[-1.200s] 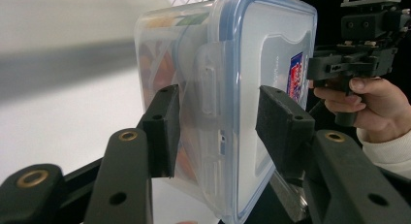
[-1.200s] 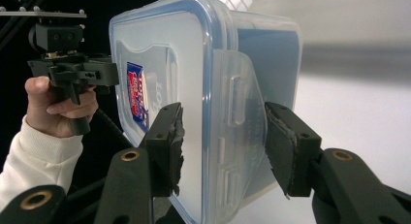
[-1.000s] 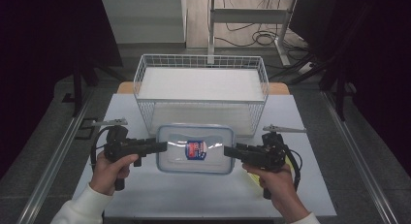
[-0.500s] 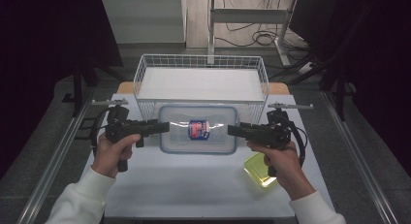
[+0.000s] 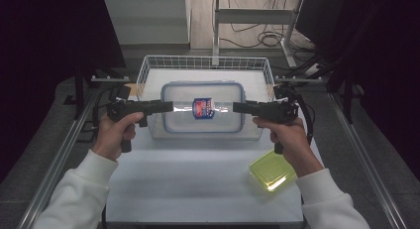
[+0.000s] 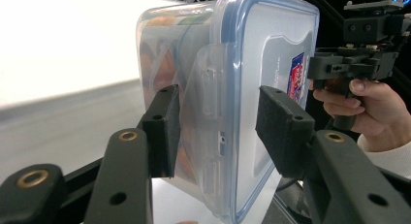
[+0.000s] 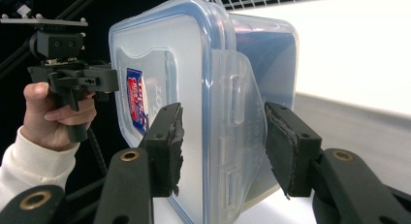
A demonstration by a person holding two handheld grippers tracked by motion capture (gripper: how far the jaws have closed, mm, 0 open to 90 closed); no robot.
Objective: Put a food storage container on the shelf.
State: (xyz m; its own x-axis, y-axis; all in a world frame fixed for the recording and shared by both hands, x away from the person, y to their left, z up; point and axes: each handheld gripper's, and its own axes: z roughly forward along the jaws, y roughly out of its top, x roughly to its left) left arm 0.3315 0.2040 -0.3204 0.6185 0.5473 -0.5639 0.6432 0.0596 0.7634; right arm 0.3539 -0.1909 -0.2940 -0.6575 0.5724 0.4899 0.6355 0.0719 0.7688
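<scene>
My left gripper point(image 5: 166, 107) and right gripper point(image 5: 240, 108), held level with arms outstretched, clamp opposite ends of the lidded container point(image 5: 203, 110) above the wire basket point(image 5: 143, 75).

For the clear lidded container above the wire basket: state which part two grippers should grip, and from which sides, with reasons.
Grip the clear container at its two short ends, one gripper from each side, jaws spanning lid and base over the latch flap. It is wide and flat, so end grips balance it. The left gripper and right gripper hold it this way above the wire basket.

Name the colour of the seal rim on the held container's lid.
Blue, around the clear container lid; clearest in the right gripper view.
</scene>
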